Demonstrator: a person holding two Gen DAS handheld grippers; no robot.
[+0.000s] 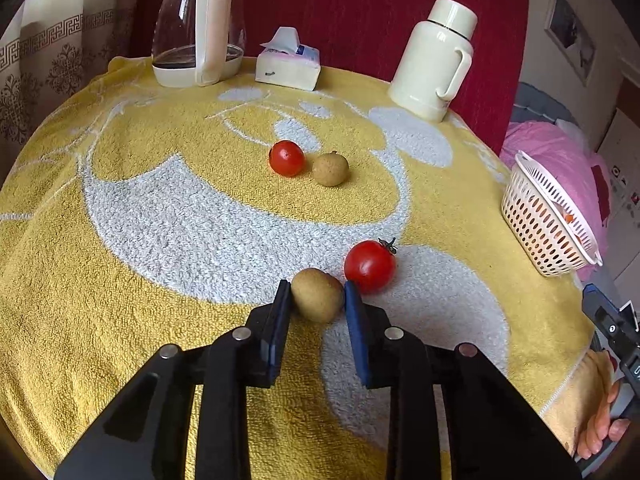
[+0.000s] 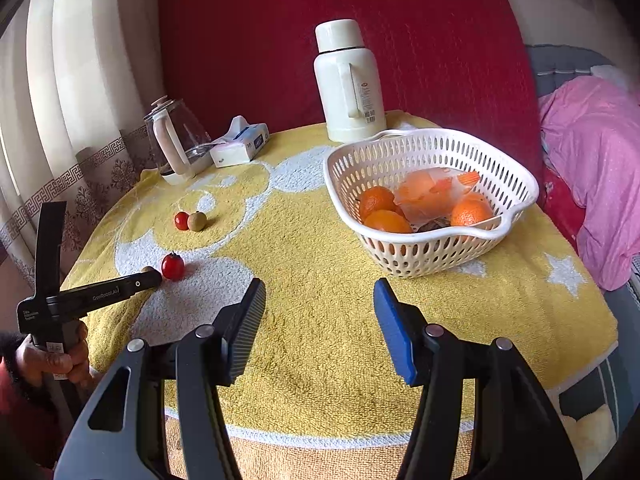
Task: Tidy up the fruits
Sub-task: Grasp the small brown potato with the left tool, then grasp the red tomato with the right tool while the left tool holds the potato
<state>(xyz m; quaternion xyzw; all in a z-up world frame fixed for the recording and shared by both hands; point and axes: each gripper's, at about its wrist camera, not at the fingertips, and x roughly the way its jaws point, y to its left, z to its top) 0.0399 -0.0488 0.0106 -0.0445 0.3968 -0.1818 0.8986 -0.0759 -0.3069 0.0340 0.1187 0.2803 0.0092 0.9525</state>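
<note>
The left gripper (image 1: 317, 294) tilts down toward the table, low over the yellow towel (image 1: 120, 280) near the table's left edge. Its blue pads (image 1: 357, 320) are pinched in on a small brown fruit (image 1: 318, 300), one pad pressing each side, so it's got hold of it. The fruit looks like it's sitting on the towel. A red tomato (image 1: 370, 266) with its little green stem sits just beside the right pad, pretty much touching the brown fruit.

From the right wrist view, a hand (image 2: 52, 360) grips the left gripper's handle at the near left corner.

The right gripper (image 2: 320, 312) hangs above the near edge of the table, angled down a bit, fingers partly open with nothing between them, just towel underneath.

Further toward the middle, a second tomato (image 1: 286, 158) and a second brown fruit (image 1: 330, 169) sit touching each other. The white basket (image 2: 400, 256) is at the right edge with oranges (image 2: 470, 212) and a plastic bag (image 2: 436, 192) in it. Along the far edge: a glass kettle (image 1: 198, 28), a tissue pack (image 1: 288, 66) and a cream thermos (image 1: 436, 56).
</note>
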